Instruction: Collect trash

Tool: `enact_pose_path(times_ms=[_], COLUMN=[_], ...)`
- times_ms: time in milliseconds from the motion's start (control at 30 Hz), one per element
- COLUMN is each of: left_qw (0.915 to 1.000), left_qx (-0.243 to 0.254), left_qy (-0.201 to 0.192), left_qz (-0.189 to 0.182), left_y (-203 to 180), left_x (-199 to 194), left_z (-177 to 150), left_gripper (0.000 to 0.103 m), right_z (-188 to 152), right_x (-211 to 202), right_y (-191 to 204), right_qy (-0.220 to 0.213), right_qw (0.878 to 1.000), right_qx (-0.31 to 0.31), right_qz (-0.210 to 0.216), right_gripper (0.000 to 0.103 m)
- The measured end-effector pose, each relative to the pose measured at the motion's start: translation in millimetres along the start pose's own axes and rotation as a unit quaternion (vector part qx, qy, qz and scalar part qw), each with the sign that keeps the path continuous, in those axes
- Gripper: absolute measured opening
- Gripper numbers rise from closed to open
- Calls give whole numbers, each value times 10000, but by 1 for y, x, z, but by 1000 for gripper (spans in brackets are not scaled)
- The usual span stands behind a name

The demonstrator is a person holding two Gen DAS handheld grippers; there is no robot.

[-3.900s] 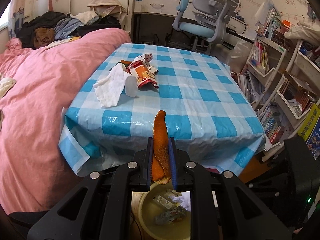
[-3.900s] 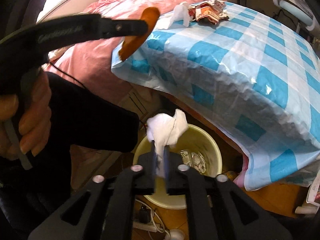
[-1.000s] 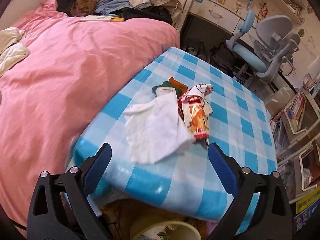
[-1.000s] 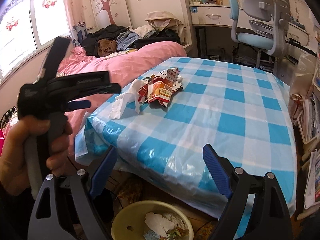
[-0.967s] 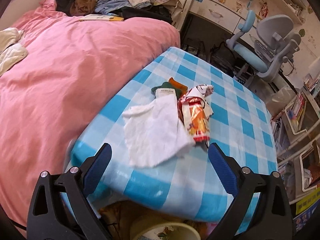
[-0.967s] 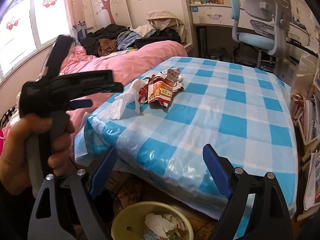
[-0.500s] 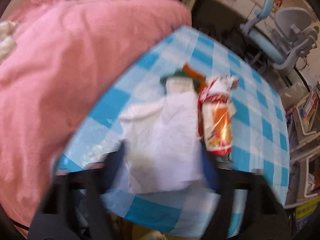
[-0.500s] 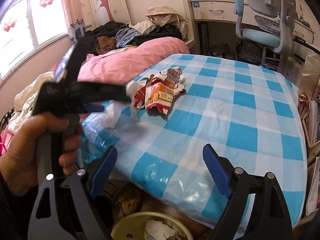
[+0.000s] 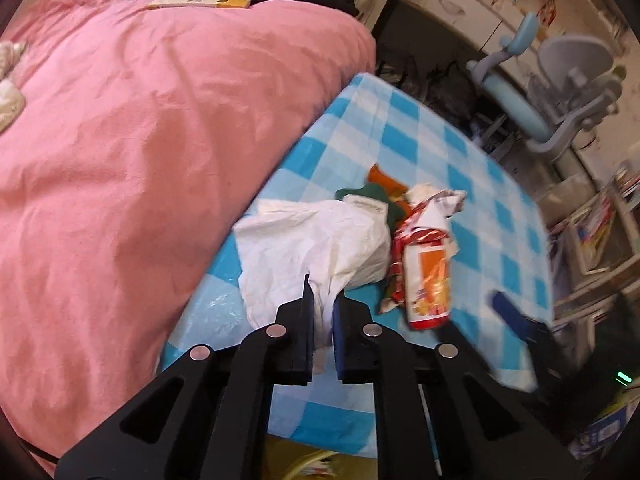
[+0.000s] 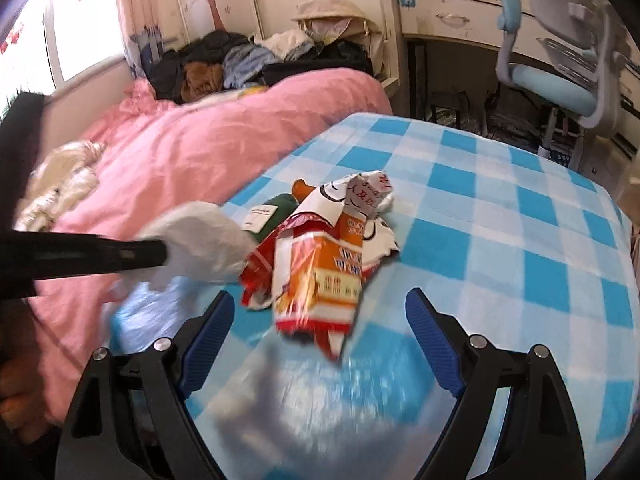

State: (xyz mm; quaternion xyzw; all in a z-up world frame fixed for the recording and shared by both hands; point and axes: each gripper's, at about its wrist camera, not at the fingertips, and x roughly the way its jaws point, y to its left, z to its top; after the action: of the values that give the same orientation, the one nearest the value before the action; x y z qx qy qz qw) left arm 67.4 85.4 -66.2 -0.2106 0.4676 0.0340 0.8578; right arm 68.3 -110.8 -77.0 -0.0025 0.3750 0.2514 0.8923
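Observation:
My left gripper [image 9: 322, 300] is shut on the near edge of a crumpled white tissue [image 9: 316, 240] at the table's left edge; the tissue also shows in the right wrist view [image 10: 204, 244]. An orange and red snack wrapper [image 9: 426, 280] lies just right of it. My right gripper [image 10: 316, 336] is open and empty, low over the table with the wrapper [image 10: 320, 276] between its wide-spread fingers. A dark green packet with a white label [image 10: 272, 212] and an orange scrap [image 9: 380, 178] lie behind the tissue.
The table has a blue and white checked cloth [image 10: 500, 216]. A pink bed [image 9: 140, 140] presses against its left side. A blue and grey desk chair [image 10: 560, 72] and a desk stand beyond. Shelves with books [image 9: 600, 232] stand to the right. A yellow bin rim [image 9: 312, 460] shows below the table.
My left gripper moved forward to the tissue and shut on its edge. My right gripper moved forward over the table toward the snack wrapper and stayed open.

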Motion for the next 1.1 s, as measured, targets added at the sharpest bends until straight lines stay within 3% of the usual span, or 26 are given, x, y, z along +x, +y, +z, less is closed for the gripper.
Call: enact_pose_path(times_ms=[33,67,100,267,367,433,567,633,700,767,833,900,1100], left_qw=[9999,9996,9990,9957,9941,9936,9909,9903,9898,9910,9935,9945,9929], left_qx=[7,29,86,243,239,384,1027,1088,1098,1048,938,890,1023], left_qy=[-36,-86,-180,-535,-314,-84,512,660,805,785,620,535,602], left_qz=[-152,-277,-394,-712,-1005,-1056,-703,-557,-425,-282,-152,-148,8], left_y=[-2,-4,-8,-17,-17,-22,-41,-42,-42,-38,-34,-33,-45], left_x=[-2,-5,-10,-29,-27,-22,-2,4,11,12,9,8,22], left_z=[0,1,2,5,4,-2,-24,-31,-34,-36,-35,-33,-34], left_gripper=[8,8,8,8,8,8,8,8,14,43,60,65,74], right_z=[1,2,2,-9,-19,-25,-35,-42,-51,-51,-50,-48,-42], right_x=[5,10,17,3,-19,-35,-60,-72,-77,-76,-76,-78,-72], right_y=[-1,-2,-6,-20,-34,-45,-57,-61,-67,-71,-75,-79,-89], right_qy=[47,116,261,414,536,710,1051,1123,1244,1162,1061,912,730], right_qw=[10000,9999,9996,9991,9983,9971,9940,9929,9914,9925,9940,9956,9955], right_qx=[5,16,27,-92,-198,-209,-273,-329,-314,-236,-73,122,603], right_qz=[-9,-15,-32,-1,-107,-153,-163,-232,-241,-295,-252,-169,38], right_gripper=[79,65,43,30,29,29,30,35,51,64,68,78,81])
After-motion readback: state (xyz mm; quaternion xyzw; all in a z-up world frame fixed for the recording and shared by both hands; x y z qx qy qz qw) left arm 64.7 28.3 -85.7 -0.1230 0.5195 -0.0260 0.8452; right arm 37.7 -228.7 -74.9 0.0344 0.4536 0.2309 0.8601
